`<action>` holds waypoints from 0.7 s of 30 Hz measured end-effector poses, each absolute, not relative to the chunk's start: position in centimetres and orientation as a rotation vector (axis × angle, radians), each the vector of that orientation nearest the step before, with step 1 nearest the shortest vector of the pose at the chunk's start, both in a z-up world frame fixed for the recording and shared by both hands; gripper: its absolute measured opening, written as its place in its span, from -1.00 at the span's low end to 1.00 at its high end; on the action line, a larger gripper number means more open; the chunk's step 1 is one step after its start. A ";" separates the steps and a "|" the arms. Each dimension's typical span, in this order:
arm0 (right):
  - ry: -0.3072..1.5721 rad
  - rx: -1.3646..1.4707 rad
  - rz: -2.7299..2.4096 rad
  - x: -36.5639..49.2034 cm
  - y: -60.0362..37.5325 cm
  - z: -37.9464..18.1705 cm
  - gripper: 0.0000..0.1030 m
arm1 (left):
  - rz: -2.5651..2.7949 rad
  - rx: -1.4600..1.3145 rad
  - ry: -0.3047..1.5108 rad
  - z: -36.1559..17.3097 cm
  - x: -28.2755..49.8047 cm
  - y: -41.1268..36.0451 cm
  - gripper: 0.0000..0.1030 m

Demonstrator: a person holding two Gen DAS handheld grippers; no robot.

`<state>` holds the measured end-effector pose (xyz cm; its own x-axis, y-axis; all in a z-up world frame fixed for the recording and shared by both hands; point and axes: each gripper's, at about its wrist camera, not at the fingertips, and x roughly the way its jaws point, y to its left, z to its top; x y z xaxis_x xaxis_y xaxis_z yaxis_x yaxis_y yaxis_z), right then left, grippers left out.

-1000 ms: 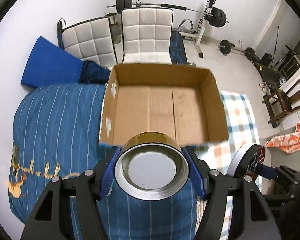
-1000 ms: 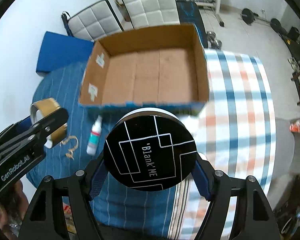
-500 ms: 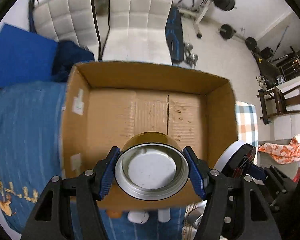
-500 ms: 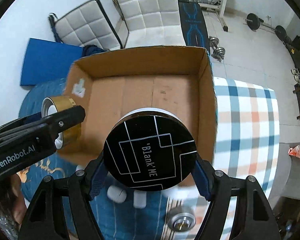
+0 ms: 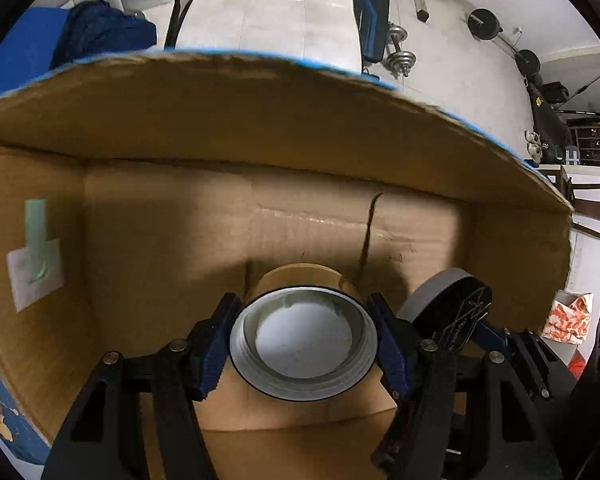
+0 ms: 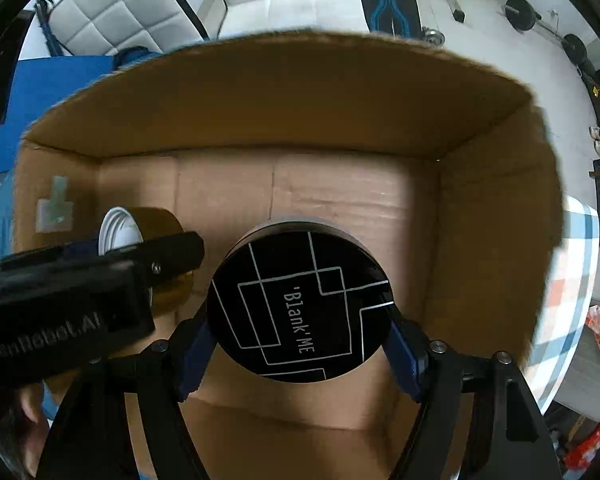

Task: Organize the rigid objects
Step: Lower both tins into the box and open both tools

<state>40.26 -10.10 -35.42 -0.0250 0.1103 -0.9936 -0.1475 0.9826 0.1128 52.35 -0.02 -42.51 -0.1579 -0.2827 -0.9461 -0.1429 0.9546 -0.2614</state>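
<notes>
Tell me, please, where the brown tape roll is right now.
The brown tape roll sits clamped in the left claw inside the cardboard box, left of the black tin.

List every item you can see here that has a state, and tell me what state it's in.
Cardboard box: open at the top, floor bare.
Tape roll: held on its side in the left gripper, inside the box above the floor.
Black round tin: lid on, held in the right gripper, inside the box beside the tape roll.
Left gripper: jaws shut on the tape roll.
Right gripper: jaws shut on the tin.
</notes>
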 end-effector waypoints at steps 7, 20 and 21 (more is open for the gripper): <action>1.631 -0.011 0.201 39.0 -11.1 -40.3 0.50 | -0.146 -0.331 1.753 -43.4 52.8 -0.6 0.21; 1.681 0.064 0.210 35.0 -13.0 -45.7 0.64 | -0.129 -0.275 1.748 -40.3 51.1 -0.7 0.69; 1.679 0.065 0.211 35.2 -13.1 -46.0 0.68 | -0.121 -0.264 1.735 -39.9 50.8 -0.6 0.71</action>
<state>35.18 -13.10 -45.96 -0.1204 0.1664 -0.9787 -0.0807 0.9809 0.1767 50.84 -0.58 -39.88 -0.1601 -0.2434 -0.9566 -0.1081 0.9676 -0.2281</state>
